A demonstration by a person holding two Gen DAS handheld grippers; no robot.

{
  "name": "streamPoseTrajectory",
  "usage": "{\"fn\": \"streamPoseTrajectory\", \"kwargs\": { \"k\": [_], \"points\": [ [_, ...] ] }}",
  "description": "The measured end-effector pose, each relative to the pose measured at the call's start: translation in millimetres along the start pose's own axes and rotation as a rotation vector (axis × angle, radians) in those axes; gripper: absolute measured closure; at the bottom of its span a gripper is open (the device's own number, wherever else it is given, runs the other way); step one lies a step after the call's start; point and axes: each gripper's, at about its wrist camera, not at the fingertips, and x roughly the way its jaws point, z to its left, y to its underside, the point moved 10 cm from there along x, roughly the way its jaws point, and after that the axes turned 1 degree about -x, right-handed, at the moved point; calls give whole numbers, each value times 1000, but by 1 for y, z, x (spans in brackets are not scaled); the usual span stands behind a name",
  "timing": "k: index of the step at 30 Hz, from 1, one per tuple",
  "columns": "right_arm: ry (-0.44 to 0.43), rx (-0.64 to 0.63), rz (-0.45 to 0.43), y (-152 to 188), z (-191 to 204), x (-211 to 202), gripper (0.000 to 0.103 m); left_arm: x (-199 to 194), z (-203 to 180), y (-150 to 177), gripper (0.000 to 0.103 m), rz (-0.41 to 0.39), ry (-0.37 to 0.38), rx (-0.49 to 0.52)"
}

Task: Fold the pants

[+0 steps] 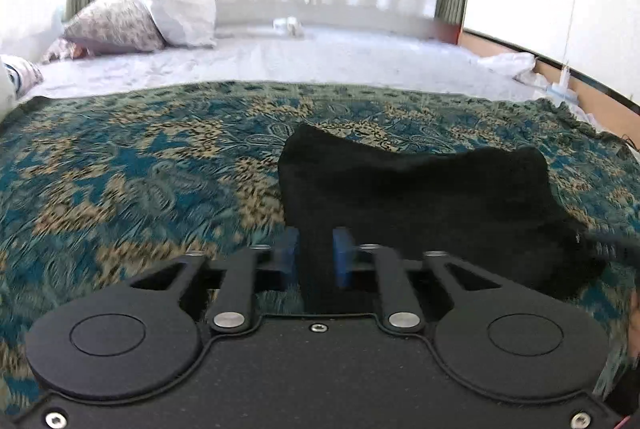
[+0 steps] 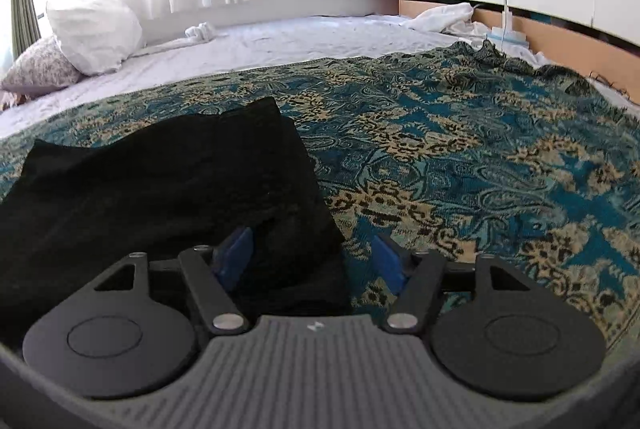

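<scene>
Two grippers meet the black pants (image 1: 416, 197) at their near edge on the patterned blanket (image 1: 120, 165) covering the bed. The left gripper (image 1: 317, 253) has its fingers clamped on a strip of cloth; the right gripper (image 2: 314, 261) has its fingers apart, straddling the near right corner. The bundle's long axis runs side to side between them.

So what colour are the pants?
Black pants, best seen in the right wrist view.
</scene>
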Motion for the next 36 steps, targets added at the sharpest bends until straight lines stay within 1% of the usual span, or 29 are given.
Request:
{"fn": "streamPoseTrajectory", "kwargs": {
  "k": [3,5,7,8,11,12,13,16,18,20,23,27,29,30,32,34,36],
  "points": [
    [-20,32,2,1,-3,3,27,30,0,-28,86,9,56,-57],
    [-23,33,-6,2,-3,4,26,58,2,-44,86,23,55,-88],
    [-18,19,-17,3,0,3,26,87,5,-56,86,28,13,-83],
    [-17,16,-22,3,0,2,26,102,8,-59,86,33,-25,-66],
    [-26,16,-27,4,1,2,26,138,20,-54,83,83,-121,-52],
    [-33,21,-26,4,1,3,25,145,24,-50,80,97,-136,-63],
    [-40,25,-25,4,1,3,25,149,26,-50,79,85,-144,-72],
    [-55,17,-24,5,3,4,22,146,24,-48,76,74,-162,-48],
    [-51,-6,-28,6,6,4,22,143,24,-48,64,80,-189,-19],
    [-47,-14,-34,6,7,4,22,138,26,-49,58,80,-207,-7],
    [-64,6,-35,6,5,3,20,123,28,-48,47,75,-182,-37],
    [-80,5,-39,5,6,-3,16,92,24,-36,34,60,-134,-68],
    [-66,-15,-47,4,8,-8,15,71,20,-25,30,39,-129,-71],
    [-57,-27,-62,3,11,-14,14,61,17,-18,27,27,-123,-70],
    [-43,-48,-96,2,18,-25,13,37,7,-5,23,0,-95,-64],
    [-52,-74,-134,2,31,-37,11,16,-3,10,19,-27,-74,-55],
    [-49,-114,-161,3,46,-45,8,1,-13,22,15,-49,-78,-42]
  ]
}}
